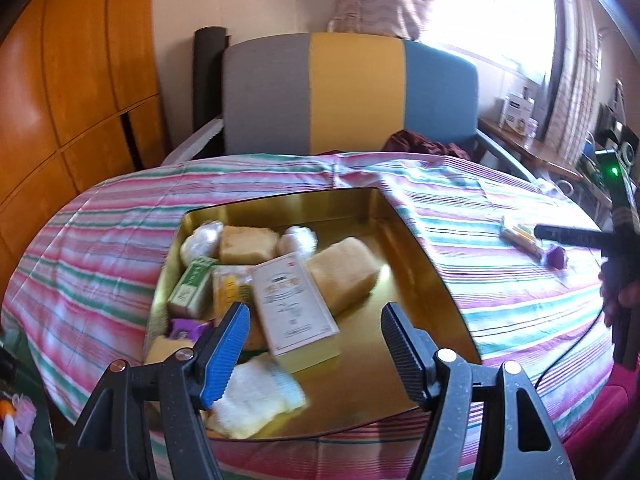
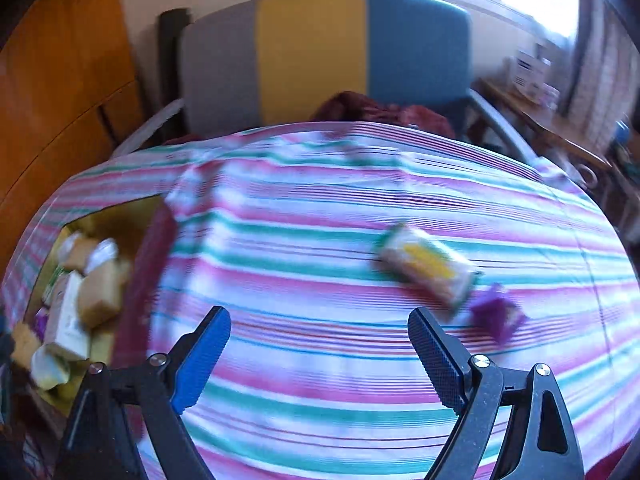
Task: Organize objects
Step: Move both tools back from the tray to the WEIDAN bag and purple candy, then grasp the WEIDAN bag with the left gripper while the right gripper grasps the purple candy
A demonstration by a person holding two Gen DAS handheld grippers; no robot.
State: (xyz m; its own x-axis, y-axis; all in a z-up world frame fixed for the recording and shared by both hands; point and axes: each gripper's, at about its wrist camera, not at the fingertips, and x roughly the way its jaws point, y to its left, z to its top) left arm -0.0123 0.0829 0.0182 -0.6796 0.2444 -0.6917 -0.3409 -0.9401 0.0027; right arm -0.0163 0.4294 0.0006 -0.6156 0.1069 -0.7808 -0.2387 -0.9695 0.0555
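Note:
A gold tin (image 1: 416, 264) lies on the striped cloth and holds several soaps and small boxes, among them a white carton (image 1: 294, 304), a tan bar (image 1: 344, 274), a green box (image 1: 192, 286) and a folded pale cloth (image 1: 256, 400). My left gripper (image 1: 316, 316) hovers open over the tin's near end with nothing between its fingers. In the right wrist view, my right gripper (image 2: 318, 324) stands open and empty above bare cloth. A yellow-and-white packet (image 2: 428, 270) and a small purple piece (image 2: 498, 316) lie ahead to its right. The tin (image 2: 148, 240) shows at far left.
A grey, yellow and blue chair back (image 1: 348, 92) stands behind the table. A wooden cabinet (image 1: 68, 92) fills the left. A side shelf with boxes (image 1: 520, 120) is at the right by the window. The other gripper's hand (image 1: 620, 264) shows at the right edge.

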